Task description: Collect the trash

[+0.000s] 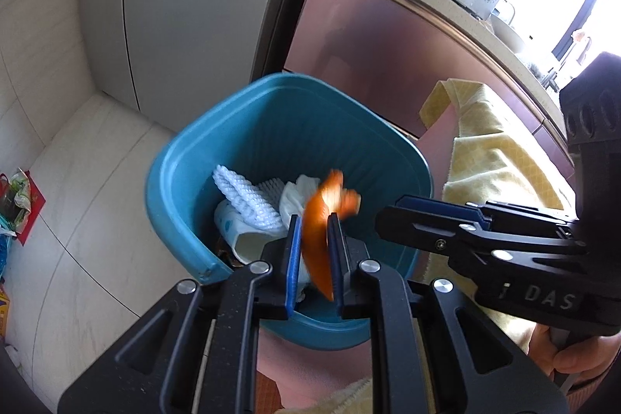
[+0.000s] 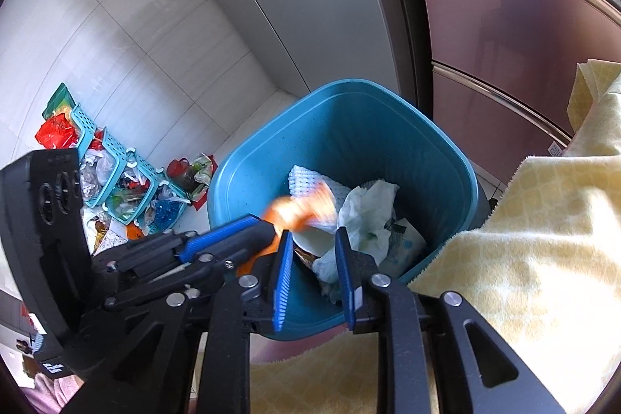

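1 orange peel (image 1: 320, 231) is clamped by the left gripper (image 1: 314, 258) over the blue bin (image 1: 170, 181) | right gripper (image 2: 312, 270) held apart, empty | risk: peel dropped outside near rim if released early.

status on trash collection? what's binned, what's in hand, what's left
Binned: the blue bin already holds white foam netting, crumpled tissue and a paper cup. In hand: the left gripper has an orange peel between its fingers over the bin; it is blurred, possibly dropping. The right gripper is open and empty. Left: nothing in view that clearly still needs collecting.
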`<control>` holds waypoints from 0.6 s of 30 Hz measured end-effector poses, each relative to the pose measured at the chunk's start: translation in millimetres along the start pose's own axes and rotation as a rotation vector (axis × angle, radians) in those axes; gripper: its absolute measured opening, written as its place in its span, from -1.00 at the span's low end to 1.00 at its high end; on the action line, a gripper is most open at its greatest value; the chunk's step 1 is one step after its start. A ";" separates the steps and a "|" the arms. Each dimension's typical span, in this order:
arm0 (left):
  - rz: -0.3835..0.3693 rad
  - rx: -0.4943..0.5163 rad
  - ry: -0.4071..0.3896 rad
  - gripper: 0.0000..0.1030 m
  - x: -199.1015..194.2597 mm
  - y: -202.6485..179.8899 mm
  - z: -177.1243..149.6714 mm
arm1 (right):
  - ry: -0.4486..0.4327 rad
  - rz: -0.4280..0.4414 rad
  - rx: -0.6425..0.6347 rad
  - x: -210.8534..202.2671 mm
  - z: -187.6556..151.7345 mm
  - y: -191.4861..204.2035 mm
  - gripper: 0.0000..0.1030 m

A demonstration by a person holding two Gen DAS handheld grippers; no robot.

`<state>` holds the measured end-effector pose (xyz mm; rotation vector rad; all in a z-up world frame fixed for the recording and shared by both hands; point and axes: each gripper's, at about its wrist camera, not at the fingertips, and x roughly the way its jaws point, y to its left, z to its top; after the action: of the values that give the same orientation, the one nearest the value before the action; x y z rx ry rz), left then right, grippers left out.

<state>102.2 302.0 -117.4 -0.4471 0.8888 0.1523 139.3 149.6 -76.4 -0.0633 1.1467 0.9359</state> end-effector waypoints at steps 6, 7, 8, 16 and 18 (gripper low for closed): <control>-0.015 -0.005 0.026 -0.75 13.6 2.3 -2.2 | -0.010 0.014 0.008 -4.1 -1.3 -7.3 -0.59; -0.021 -0.009 0.030 -0.71 15.4 3.3 -2.5 | -0.014 0.017 0.011 -5.8 -1.9 -8.5 -0.59; -0.023 -0.012 0.031 -0.67 16.1 4.1 -2.7 | -0.017 0.022 0.014 -7.9 -2.2 -10.5 -0.58; -0.016 0.023 -0.043 -0.23 -3.8 0.8 -9.1 | -0.078 0.049 0.035 -30.7 -12.5 -16.5 -0.41; -0.011 0.040 -0.074 -0.14 -15.3 -1.7 -10.7 | -0.106 0.047 0.036 -40.1 -17.0 -18.1 -0.36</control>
<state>85.5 296.6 -110.8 -0.4064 0.8155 0.1401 134.8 105.8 -59.5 0.0426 1.0708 0.9489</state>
